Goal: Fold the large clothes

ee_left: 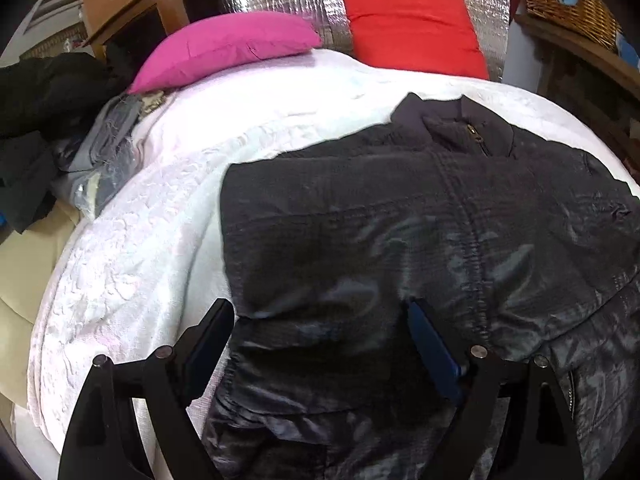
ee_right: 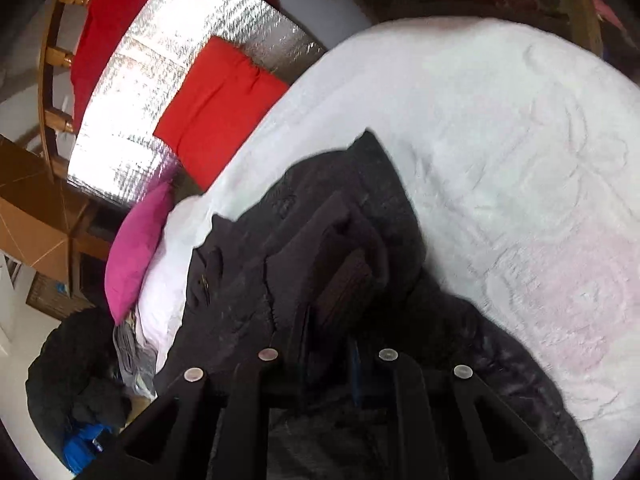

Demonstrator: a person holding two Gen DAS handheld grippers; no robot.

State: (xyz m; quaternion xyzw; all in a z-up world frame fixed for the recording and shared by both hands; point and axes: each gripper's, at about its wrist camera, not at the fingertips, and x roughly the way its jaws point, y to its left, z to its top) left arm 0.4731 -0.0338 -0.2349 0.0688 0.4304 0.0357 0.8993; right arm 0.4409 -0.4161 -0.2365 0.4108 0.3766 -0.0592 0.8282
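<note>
White bedspread (ee_left: 160,240), dark jacket (ee_left: 360,220), no legible writing

A dark jacket (ee_left: 420,248) is lying spread on a white bedspread (ee_left: 152,240), its zipped collar (ee_left: 472,132) pointing toward one o'clock. The left gripper (ee_left: 324,320) is hovering at six o'clock with its jaws standing wide apart over the jacket's lower edge (nothing pinched between them). A pink pillow (ee_left: 224,52) is resting at eleven o'clock, a red pillow (ee_left: 416,28) at twelve.
</note>
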